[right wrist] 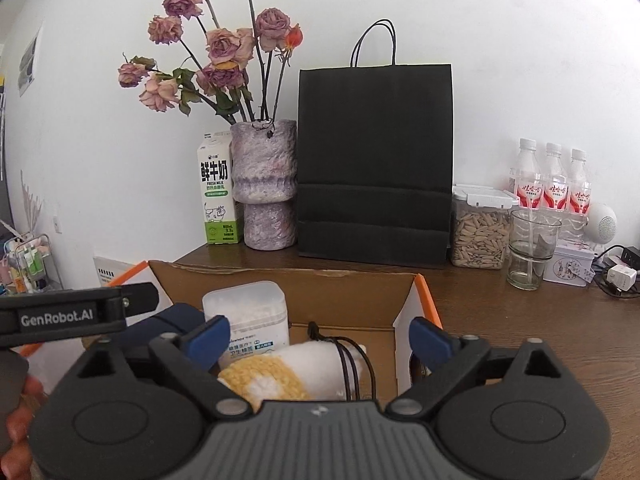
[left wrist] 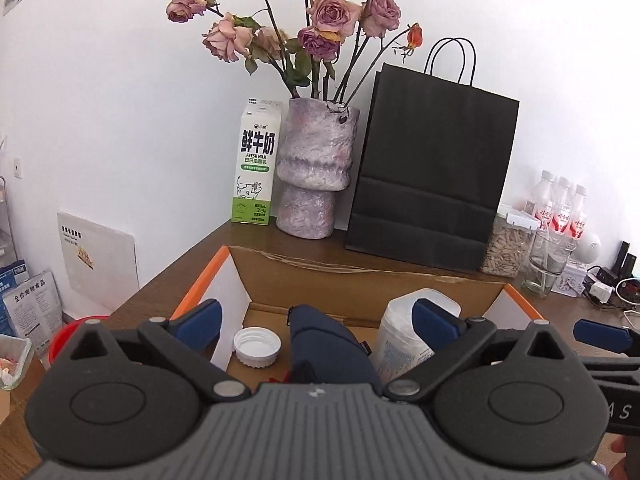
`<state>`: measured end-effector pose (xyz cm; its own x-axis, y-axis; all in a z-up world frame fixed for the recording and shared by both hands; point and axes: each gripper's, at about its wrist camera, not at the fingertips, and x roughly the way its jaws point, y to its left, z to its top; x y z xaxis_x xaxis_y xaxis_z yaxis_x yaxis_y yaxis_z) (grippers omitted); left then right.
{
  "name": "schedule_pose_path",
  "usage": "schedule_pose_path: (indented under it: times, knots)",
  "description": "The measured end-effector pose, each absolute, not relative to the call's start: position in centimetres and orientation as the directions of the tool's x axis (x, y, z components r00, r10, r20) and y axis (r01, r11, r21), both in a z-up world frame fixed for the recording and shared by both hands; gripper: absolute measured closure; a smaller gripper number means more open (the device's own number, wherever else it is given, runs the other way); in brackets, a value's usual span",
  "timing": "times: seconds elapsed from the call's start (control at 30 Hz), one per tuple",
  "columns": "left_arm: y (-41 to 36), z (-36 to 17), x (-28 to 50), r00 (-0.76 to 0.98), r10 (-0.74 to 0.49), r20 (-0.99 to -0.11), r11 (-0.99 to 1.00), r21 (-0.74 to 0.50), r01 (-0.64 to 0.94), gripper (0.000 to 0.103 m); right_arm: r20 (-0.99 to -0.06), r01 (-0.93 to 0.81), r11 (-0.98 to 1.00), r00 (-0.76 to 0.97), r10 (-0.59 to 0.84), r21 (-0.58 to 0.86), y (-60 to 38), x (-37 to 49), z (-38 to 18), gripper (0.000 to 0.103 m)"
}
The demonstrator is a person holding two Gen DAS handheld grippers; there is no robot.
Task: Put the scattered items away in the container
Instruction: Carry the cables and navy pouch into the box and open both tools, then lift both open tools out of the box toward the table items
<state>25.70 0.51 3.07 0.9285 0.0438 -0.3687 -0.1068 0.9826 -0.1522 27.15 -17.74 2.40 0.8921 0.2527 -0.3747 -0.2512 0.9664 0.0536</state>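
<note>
Cardboard box (left wrist: 360,280) with orange flap edges sat on the brown wooden table (left wrist: 172,276) in the left wrist view. Left gripper (left wrist: 316,316) hung over it, jaws wide apart, nothing between them. Inside: navy pouch (left wrist: 328,340) at centre, long axis running 6 to 12 o'clock, narrow zipper end toward 12; white screw cap (left wrist: 257,346) at its 9 o'clock, open side up; translucent tub (left wrist: 404,336) at its 3 o'clock, upright and partly behind the right finger. Beyond the box at 12 o'clock: milk carton (left wrist: 256,168), purple vase (left wrist: 314,168) of dried roses, black paper bag (left wrist: 432,168).

Right wrist view: right gripper (right wrist: 320,336) also spread open, empty, above the same box (right wrist: 280,284). Below it lay a white and yellow knitted item (right wrist: 296,372), long axis roughly 7 to 1 o'clock, yellow end toward 7, black cord across its far end. Tub (right wrist: 248,312) stood upright at its 11 o'clock, pouch (right wrist: 176,316) further toward 9, mostly hidden behind the left gripper's arm. On the table at 2 o'clock: seed jar (right wrist: 480,232), glass (right wrist: 532,248), three bottles (right wrist: 554,180).
</note>
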Motion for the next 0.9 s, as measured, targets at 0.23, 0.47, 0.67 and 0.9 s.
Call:
schedule_pose_path:
  times: [0.23, 0.47, 0.67, 0.9]
  knots:
    - [0.3, 3.2, 25.5, 0.929, 0.057, -0.365, 0.981, -0.151, -0.119, 0.0, -0.375, -0.253, 0.965, 0.889, 0.262, 0.073, -17.9, 26.4, 3.0, 0.003]
    - [0.5, 3.0, 25.1, 0.932, 0.059, -0.356, 0.98, -0.159, -0.122, 0.0, -0.38, -0.246, 0.967, 0.89, 0.251, 0.061, -17.8, 25.8, 3.2, 0.0]
    - [0.2, 3.1, 24.8, 0.934, 0.049, -0.355, 0.982, -0.152, -0.109, 0.0, -0.378, -0.239, 0.969, 0.893, 0.244, 0.062, -17.8, 25.5, 3.4, 0.0]
    - [0.2, 3.5, 23.5, 0.949, 0.036, -0.315, 0.984, -0.153, -0.088, 0.0, -0.384, -0.229, 0.972, 0.893, 0.234, 0.06, -18.1, 24.9, 3.7, 0.0]
